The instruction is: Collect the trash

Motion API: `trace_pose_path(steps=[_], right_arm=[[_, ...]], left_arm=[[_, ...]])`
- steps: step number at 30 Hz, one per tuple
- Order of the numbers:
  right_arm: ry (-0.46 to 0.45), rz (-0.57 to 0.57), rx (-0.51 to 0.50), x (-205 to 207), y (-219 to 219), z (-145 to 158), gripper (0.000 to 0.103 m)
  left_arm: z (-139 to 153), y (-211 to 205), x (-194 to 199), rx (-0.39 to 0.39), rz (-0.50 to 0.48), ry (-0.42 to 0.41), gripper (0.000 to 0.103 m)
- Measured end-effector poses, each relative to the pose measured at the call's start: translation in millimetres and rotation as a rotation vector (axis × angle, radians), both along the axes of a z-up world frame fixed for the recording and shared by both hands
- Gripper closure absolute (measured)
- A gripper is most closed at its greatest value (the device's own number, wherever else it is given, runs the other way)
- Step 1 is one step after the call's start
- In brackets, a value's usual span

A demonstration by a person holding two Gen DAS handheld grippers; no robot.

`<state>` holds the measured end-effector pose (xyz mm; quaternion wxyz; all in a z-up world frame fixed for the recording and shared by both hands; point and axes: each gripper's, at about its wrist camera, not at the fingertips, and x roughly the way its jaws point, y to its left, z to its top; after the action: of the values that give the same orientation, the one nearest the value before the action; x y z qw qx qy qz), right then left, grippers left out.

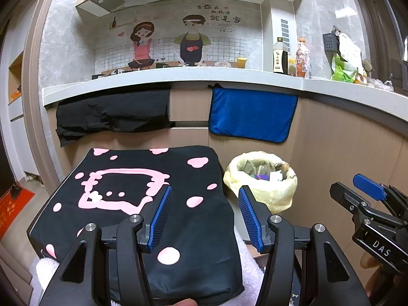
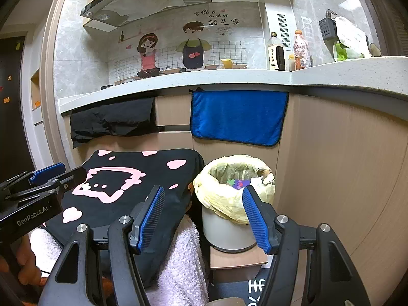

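Note:
A white trash bin (image 2: 224, 232) lined with a yellow bag (image 1: 267, 193) stands on the floor against the cabinet, right of a surface covered by a black cloth with pink prints (image 1: 142, 191). Inside the bin lie wrappers, one of them purple (image 2: 239, 183). My left gripper (image 1: 206, 216) hangs open over the cloth's right edge with nothing between its blue pads. My right gripper (image 2: 202, 216) is open too, empty, and points at the bin's left side. Each gripper also shows in the other view: the right gripper (image 1: 354, 188) and the left gripper (image 2: 63, 173).
A fluffy white towel (image 2: 178, 255) hangs under the black cloth. A blue towel (image 1: 252, 114) and a black rag (image 1: 112, 112) hang from the countertop (image 1: 204, 75). Bottles (image 1: 280, 56) and bags (image 1: 344, 68) stand on the counter. A red mat (image 1: 12, 206) lies at the left.

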<state>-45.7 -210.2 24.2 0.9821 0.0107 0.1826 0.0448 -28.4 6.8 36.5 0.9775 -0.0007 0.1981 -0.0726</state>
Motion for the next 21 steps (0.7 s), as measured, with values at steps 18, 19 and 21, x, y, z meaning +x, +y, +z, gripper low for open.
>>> trace_pose_path(steps=[18, 19, 21], right_arm=[[-0.003, -0.012, 0.006, -0.4, -3.5, 1.3, 0.042], [-0.004, -0.012, 0.006, -0.7, -3.5, 1.3, 0.042], [-0.003, -0.012, 0.007, 0.0, -3.8, 1.2, 0.042]], left_arm=[[-0.6, -3.1, -0.8, 0.006, -0.01, 0.0, 0.048], [-0.6, -3.0, -0.9, 0.006, -0.01, 0.0, 0.048], [-0.8, -3.4, -0.7, 0.006, -0.012, 0.001, 0.048]])
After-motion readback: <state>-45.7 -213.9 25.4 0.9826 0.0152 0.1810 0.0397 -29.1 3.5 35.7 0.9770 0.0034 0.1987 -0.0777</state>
